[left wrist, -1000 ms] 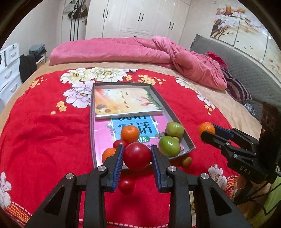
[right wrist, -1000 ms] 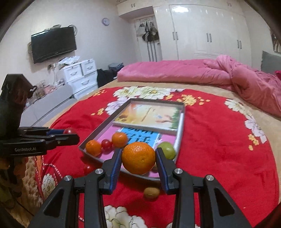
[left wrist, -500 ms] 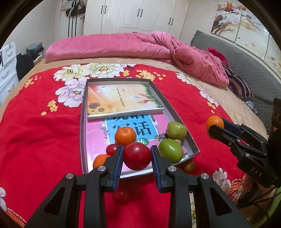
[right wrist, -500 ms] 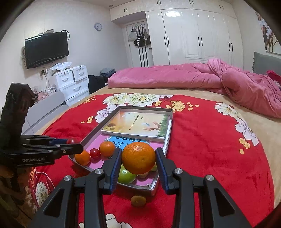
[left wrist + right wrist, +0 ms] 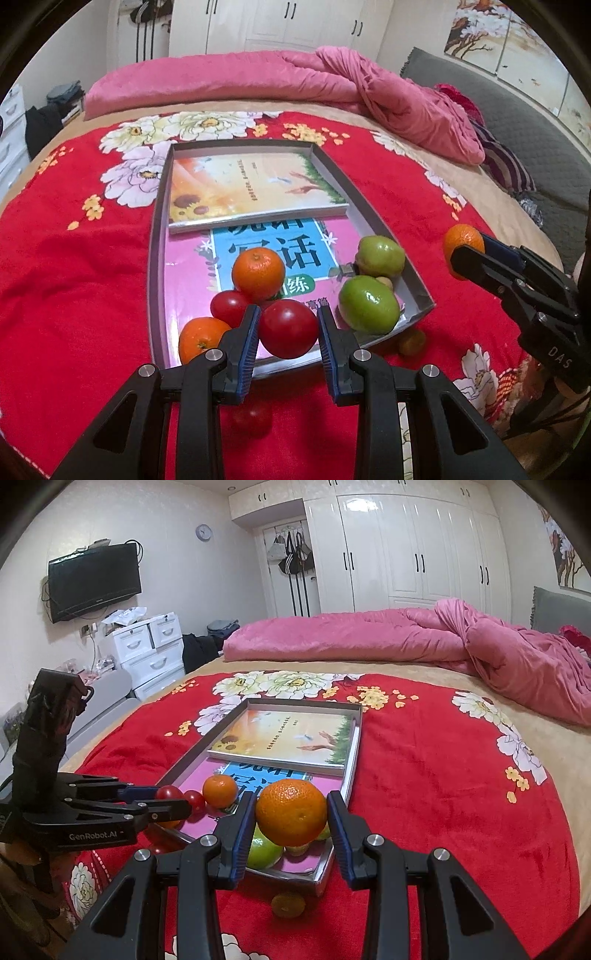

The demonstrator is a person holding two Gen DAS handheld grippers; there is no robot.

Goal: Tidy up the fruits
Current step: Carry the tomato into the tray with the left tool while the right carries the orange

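- I'm working over a bed under a red floral blanket (image 5: 74, 266); a TV (image 5: 94, 579) and white drawers (image 5: 147, 650) are standing at the left wall, with a pink duvet (image 5: 258, 77) lying beyond.
- My left gripper (image 5: 287, 328) is clamping a red tomato (image 5: 288, 330) above the near rim of the grey tray (image 5: 413, 273), which is holding books, oranges, tomatoes and green fruit.
- My right gripper (image 5: 291, 812) is gripping an orange (image 5: 291, 810) at the tray's near corner.
- Red blanket is lying bare right of the tray; one small fruit (image 5: 288, 904) and one tomato (image 5: 251, 417) are sitting just outside its near edge.
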